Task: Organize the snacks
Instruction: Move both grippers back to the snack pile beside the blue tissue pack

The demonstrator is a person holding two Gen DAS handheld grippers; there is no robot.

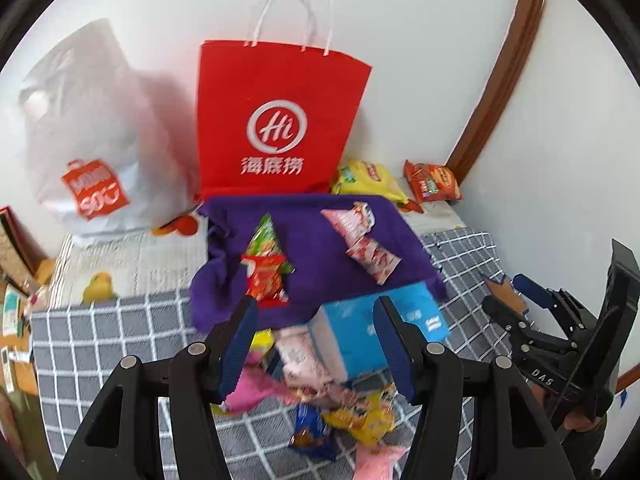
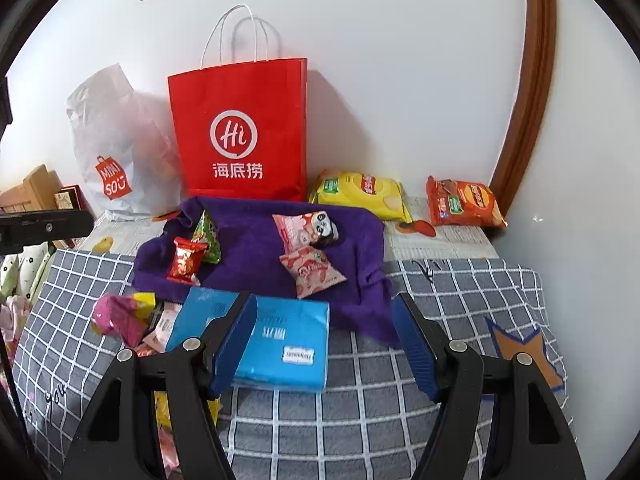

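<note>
Checked grey bedspread (image 2: 360,400) against a white wall. Snack packets (image 2: 312,276) lie on a purple towel (image 2: 256,248) beyond both sets of fingers; more are heaped beside a blue pack (image 2: 280,344) just ahead. Likely light, crinkly, slippery, crushable; best pinched at a sealed edge. Left gripper (image 1: 316,340) and right gripper (image 2: 324,340): fingers spread, empty.
</note>
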